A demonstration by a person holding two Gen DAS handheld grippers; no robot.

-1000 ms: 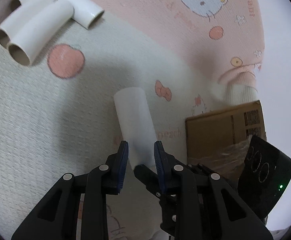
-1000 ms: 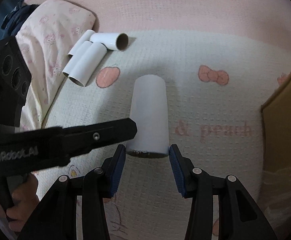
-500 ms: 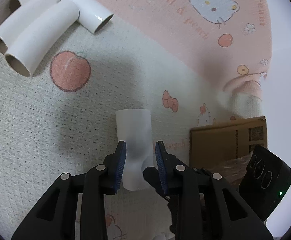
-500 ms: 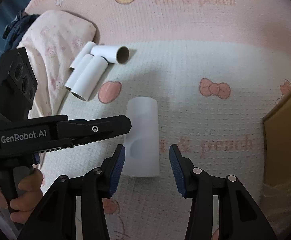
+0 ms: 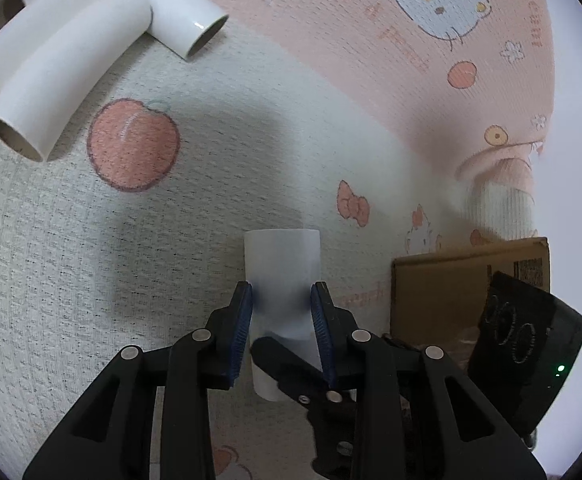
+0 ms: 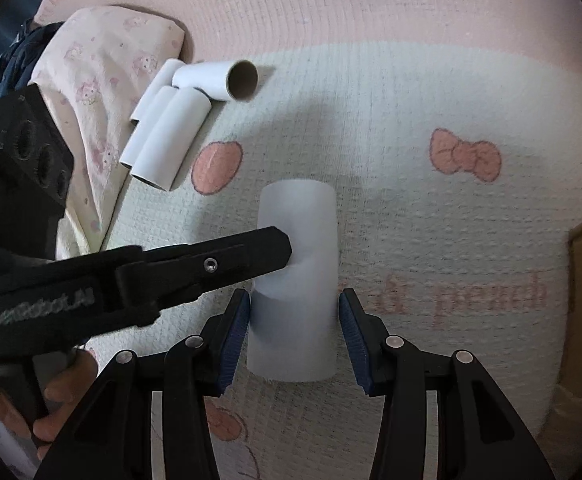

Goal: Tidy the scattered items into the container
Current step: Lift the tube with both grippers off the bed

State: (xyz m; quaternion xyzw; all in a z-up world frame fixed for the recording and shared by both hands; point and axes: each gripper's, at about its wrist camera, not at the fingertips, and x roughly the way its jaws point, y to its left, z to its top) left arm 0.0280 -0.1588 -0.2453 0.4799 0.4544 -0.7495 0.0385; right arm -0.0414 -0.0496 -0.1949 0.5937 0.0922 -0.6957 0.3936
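**White tube between both grippers on the mat**

White tube (image 6: 297, 280), smooth, matte, cylindrical, lies flat on the woven, waffle-textured mat (image 5: 51, 260) printed with peaches and bows. Left gripper (image 5: 282, 316) pads press its sides, denting the wall: clamped on the tube. Right gripper (image 6: 294, 338) straddles the near end, left pad touching, right pad apart: jaws moderately wide, not clamping. Four more cardboard tubes (image 5: 63, 52) lie clustered well apart; brown cardboard box (image 5: 443, 288) sits near. Versus a second ago: the right gripper now reaches further along the tube.
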